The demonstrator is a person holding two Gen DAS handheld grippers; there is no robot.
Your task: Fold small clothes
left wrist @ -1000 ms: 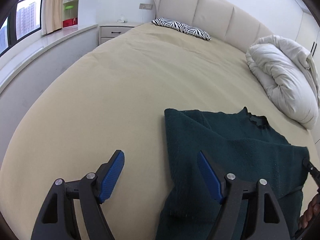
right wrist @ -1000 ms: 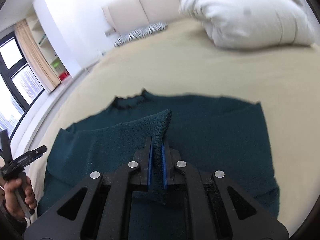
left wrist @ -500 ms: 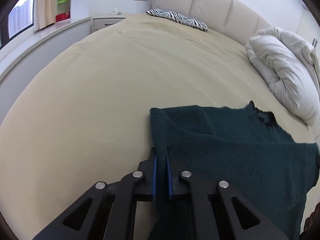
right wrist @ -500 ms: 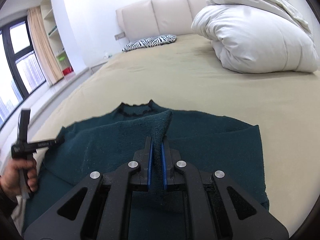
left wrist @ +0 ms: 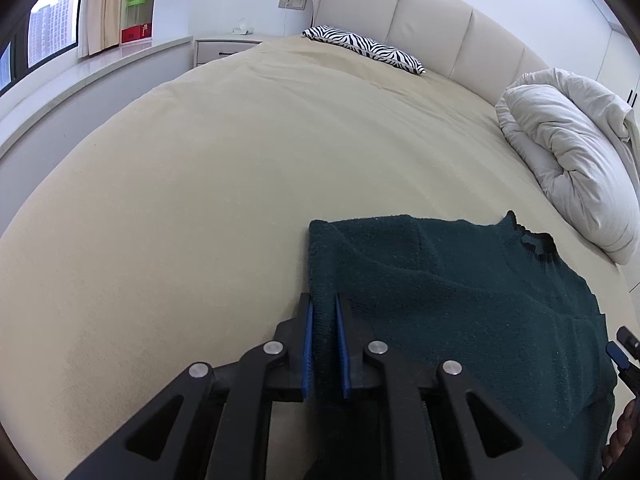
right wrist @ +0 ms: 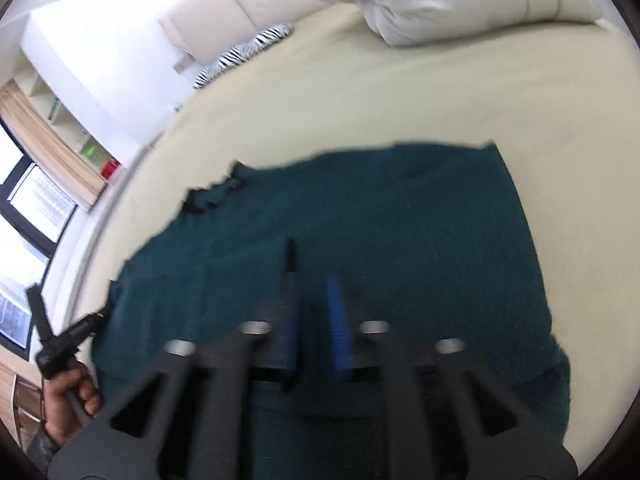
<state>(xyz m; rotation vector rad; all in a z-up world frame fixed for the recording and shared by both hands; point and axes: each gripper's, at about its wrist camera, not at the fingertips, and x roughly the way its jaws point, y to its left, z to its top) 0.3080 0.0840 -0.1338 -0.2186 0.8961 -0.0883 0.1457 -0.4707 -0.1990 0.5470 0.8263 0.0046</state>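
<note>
A dark green knitted sweater [left wrist: 460,292] lies flat on the beige bed [left wrist: 240,160], collar toward the headboard. My left gripper [left wrist: 323,304] holds the sweater's left edge between its blue pads; the knit fills the narrow gap, and the jaws are starting to open. In the blurred right wrist view the sweater [right wrist: 380,220] spreads under my right gripper [right wrist: 311,268]. Its jaws are opening, with a gap between the pads and no fabric pinched in it. The left gripper [right wrist: 60,344] shows there too, in a hand at the sweater's left side.
A rolled white duvet [left wrist: 572,152] lies along the bed's right side. A zebra-striped pillow [left wrist: 364,46] rests by the padded headboard [left wrist: 432,20]. A nightstand [left wrist: 224,46] and a long window ledge [left wrist: 80,76] flank the bed on the left.
My left gripper closed onto the sweater's left edge and now stands slightly wider. My right gripper let go of the raised fold it was pinching, its jaws parted and the view rolled.
</note>
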